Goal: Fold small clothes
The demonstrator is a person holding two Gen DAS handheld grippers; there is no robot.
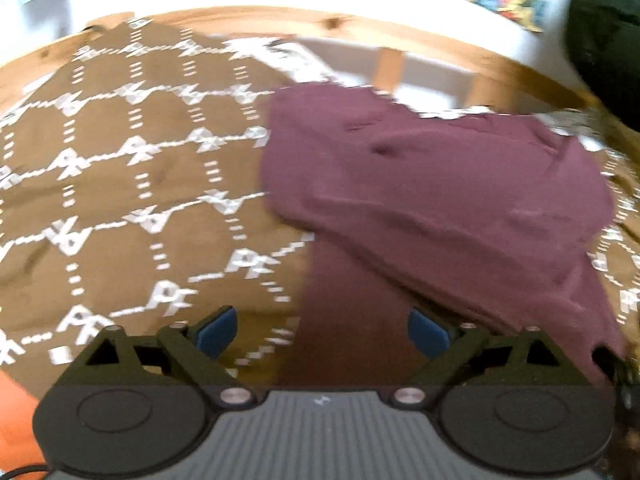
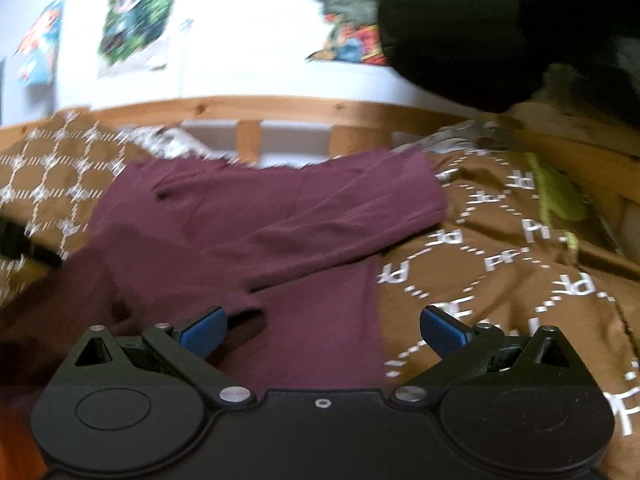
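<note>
A maroon shirt [image 1: 440,184] lies on a brown patterned blanket [image 1: 132,184], with one layer folded over the lower part. My left gripper [image 1: 322,330] is open and empty, hovering over the shirt's left edge. In the right wrist view the maroon shirt [image 2: 260,232] shows a sleeve laid across its body toward the right. My right gripper [image 2: 322,330] is open and empty above the shirt's near right edge, where it meets the blanket [image 2: 520,280].
A wooden bed rail [image 2: 280,110] runs behind the blanket, with a white wall and colourful posters [image 2: 136,28] beyond. A black bulky object [image 2: 480,24] sits at the upper right. A green item [image 2: 552,196] lies by the rail. Something orange [image 1: 16,420] is at the lower left.
</note>
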